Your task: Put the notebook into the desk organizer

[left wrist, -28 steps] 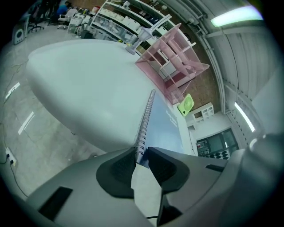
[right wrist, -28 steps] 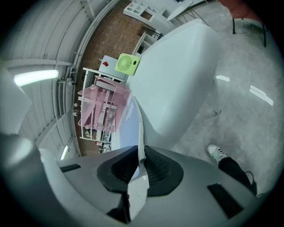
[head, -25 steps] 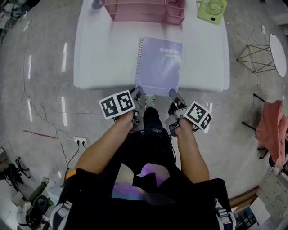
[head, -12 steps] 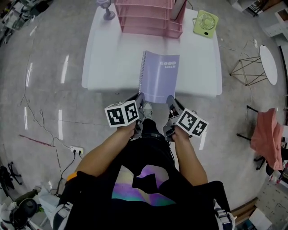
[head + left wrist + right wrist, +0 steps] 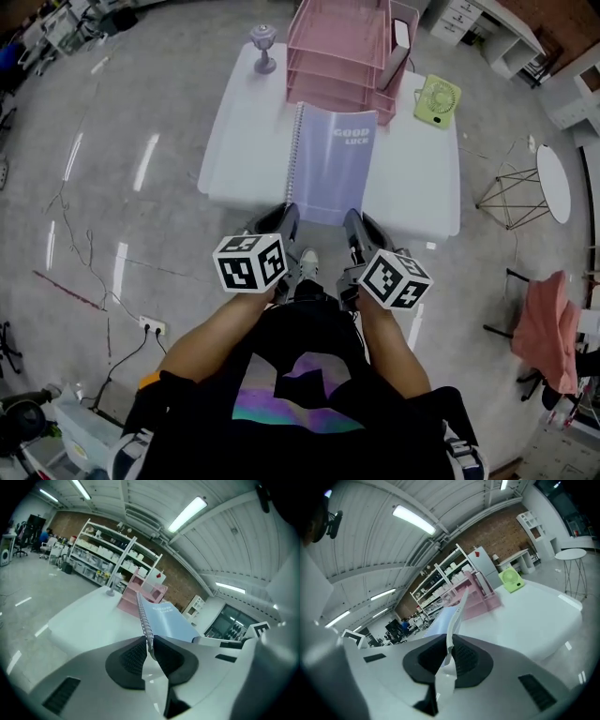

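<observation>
The lavender spiral notebook (image 5: 328, 164) is held by its near edge, which hangs past the front of the white table (image 5: 248, 141). My left gripper (image 5: 284, 217) is shut on the spiral-side corner (image 5: 146, 630), and my right gripper (image 5: 353, 221) is shut on the other near corner (image 5: 452, 620). The notebook's far edge reaches the front of the pink wire desk organizer (image 5: 342, 56) at the back of the table. From the left gripper (image 5: 149, 651) the cover (image 5: 171, 620) slopes up toward the organizer (image 5: 140, 590). The right gripper (image 5: 449, 656) sees the pages edge-on, with the organizer (image 5: 476, 597) beyond.
A green desk fan (image 5: 437, 100) stands right of the organizer, and a small purple goblet-shaped thing (image 5: 264, 42) stands to its left. A white item (image 5: 398, 42) sits upright in the organizer's right slot. On the floor to the right are a wire stool (image 5: 511, 197) and a round white table (image 5: 553, 183).
The notebook's far edge has moved from mid-table up to the organizer's front, and its near edge has come off the table. Both grippers stay on its near corners. The table looks farther away.
</observation>
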